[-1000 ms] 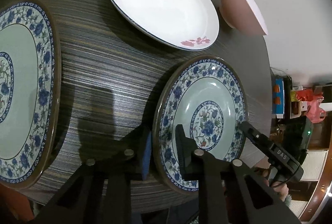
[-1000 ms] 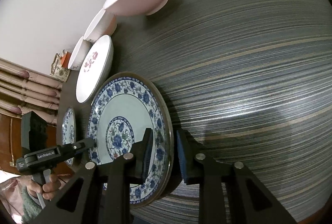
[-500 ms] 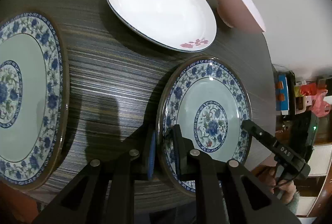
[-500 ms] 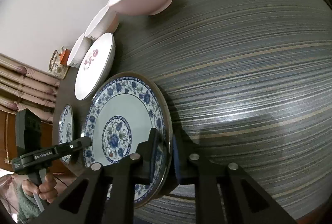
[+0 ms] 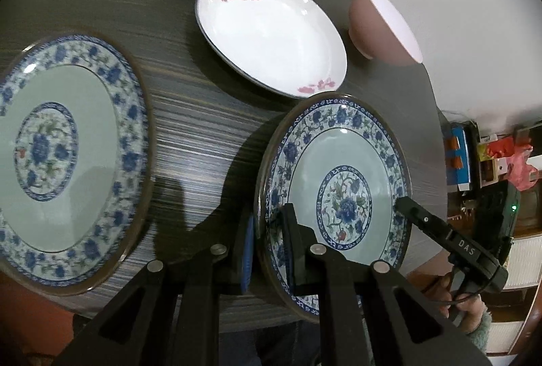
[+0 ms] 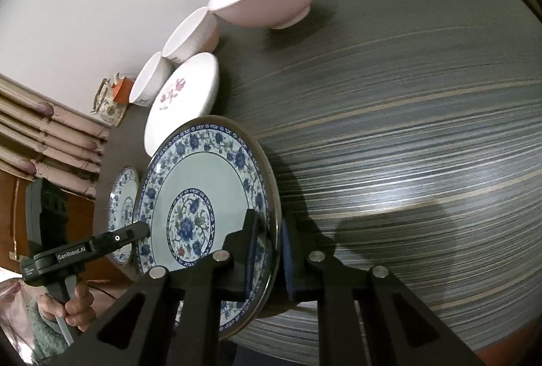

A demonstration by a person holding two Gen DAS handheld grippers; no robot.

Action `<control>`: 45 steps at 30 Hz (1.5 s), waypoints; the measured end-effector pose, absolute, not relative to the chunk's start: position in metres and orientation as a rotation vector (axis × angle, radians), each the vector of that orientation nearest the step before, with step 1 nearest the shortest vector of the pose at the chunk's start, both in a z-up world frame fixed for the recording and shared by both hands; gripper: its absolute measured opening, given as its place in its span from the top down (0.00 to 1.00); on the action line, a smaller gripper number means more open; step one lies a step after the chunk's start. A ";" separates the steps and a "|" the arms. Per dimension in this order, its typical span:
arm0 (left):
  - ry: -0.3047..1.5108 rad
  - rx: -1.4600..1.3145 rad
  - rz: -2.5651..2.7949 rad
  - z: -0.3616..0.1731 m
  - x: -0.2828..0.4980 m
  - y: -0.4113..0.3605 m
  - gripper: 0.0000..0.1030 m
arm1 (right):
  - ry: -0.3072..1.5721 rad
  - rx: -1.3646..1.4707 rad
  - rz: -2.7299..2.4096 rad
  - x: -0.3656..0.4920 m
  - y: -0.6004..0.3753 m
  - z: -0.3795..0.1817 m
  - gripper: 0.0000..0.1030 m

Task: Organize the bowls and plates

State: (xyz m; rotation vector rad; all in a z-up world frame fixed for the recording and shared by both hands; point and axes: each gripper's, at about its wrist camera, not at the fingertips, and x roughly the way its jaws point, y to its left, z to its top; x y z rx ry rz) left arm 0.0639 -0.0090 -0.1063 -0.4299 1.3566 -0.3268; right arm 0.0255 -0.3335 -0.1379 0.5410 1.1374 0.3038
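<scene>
Your left gripper [image 5: 267,244] and right gripper [image 6: 269,251] both clamp the glossy, round blue-floral plate [image 5: 338,193] by opposite rims, above the streaked worktop [image 6: 406,163].

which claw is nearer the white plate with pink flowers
Left. The left claw pinches the near rim of the blue floral plate, on the side facing the white plate with pink flowers. The right claw grips the opposite rim, farther away.

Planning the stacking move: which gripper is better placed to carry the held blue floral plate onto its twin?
Left, likely. Both grippers clamp the blue floral plate, but the left gripper holds the rim nearest the matching blue floral plate; the right gripper holds the far rim.
</scene>
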 end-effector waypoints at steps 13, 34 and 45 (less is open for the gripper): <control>1.254 -0.494 -0.217 -0.074 0.060 0.067 0.89 | 1.124 0.481 0.411 0.049 -0.256 -0.107 0.86; 1.177 -0.645 0.047 -0.090 0.041 0.208 0.89 | 1.211 0.373 0.531 0.085 -0.105 -0.114 0.86; 1.181 -0.674 0.063 -0.105 0.040 0.227 0.90 | 1.234 0.364 0.529 0.091 -0.088 -0.126 0.86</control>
